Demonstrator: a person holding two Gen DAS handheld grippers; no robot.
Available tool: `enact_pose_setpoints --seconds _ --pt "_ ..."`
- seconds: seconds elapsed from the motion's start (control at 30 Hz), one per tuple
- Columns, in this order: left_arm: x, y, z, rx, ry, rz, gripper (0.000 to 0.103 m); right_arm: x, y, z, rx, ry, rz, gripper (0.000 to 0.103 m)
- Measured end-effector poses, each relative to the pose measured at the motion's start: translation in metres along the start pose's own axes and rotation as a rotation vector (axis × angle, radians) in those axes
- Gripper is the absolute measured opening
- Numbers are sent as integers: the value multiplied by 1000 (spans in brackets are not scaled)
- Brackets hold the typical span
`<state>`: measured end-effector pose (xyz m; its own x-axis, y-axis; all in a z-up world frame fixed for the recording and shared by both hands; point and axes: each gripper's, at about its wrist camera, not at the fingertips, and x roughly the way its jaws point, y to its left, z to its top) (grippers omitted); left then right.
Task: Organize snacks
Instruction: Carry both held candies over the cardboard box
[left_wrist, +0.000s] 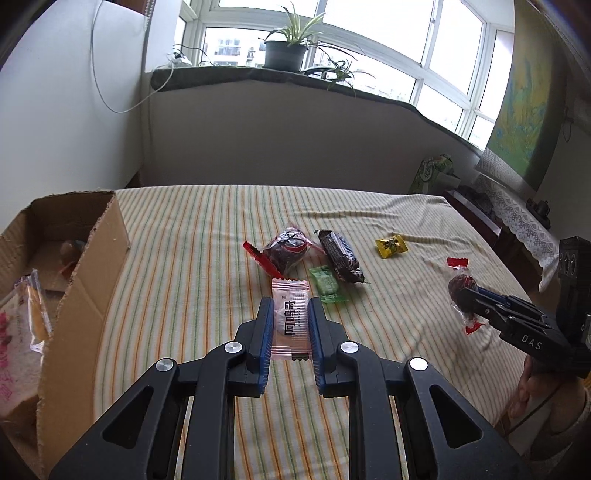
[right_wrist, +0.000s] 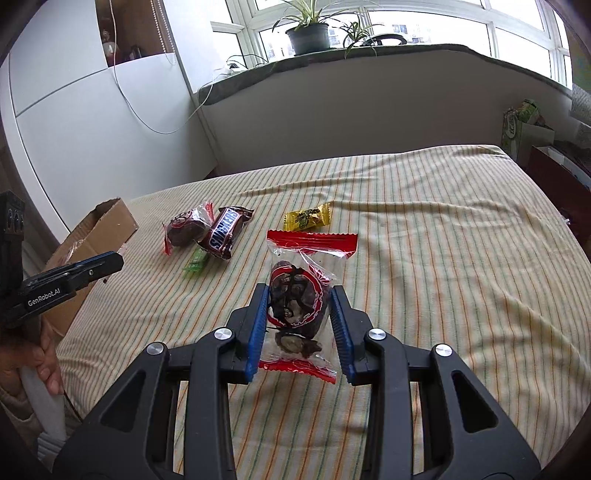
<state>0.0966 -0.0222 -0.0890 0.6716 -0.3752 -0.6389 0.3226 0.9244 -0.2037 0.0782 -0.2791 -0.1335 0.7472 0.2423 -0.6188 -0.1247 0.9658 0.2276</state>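
the bed (left_wrist: 207, 229) carries a striped cover and serves as the work surface. the cardboard box (left_wrist: 83, 280) stands open at its left edge and already holds a few wrapped items.

loose snacks lie in a cluster near the middle of the cover: a chocolate bar (right_wrist: 223, 236), a second date packet (right_wrist: 184, 227) touching it, a green candy (left_wrist: 328, 286) just beside them, and a yellow candy (right_wrist: 306, 218) a little apart.

the right gripper (right_wrist: 299, 317) is clamped on a date packet (right_wrist: 297, 295) with red crimped ends; the blue pads press the wrapper on both sides, and the packet is clear of the cover. the left gripper (left_wrist: 290, 325) is closed narrow on a pink sachet (left_wrist: 290, 317), held by its long edges above the cover.

step in hand, as judged: both pickups are complete and the carry to the box is due.

next move calls for:
- swinging each gripper left, over the box opening, one after the other so the two do not collide;
- clearing the near box wall before lowering;
- opening the fingers only once the item is inside the walls.
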Motion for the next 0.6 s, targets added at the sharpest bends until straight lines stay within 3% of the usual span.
enact_pose_setpoints --seconds 0.4,0.6 --pt "-98 -4 22 29 -218 -18 17 -79 58 41 -104 -178 -29 35" --pt "-122 12 16 7 -273 -22 17 -95 97 49 -162 -200 -31 35"
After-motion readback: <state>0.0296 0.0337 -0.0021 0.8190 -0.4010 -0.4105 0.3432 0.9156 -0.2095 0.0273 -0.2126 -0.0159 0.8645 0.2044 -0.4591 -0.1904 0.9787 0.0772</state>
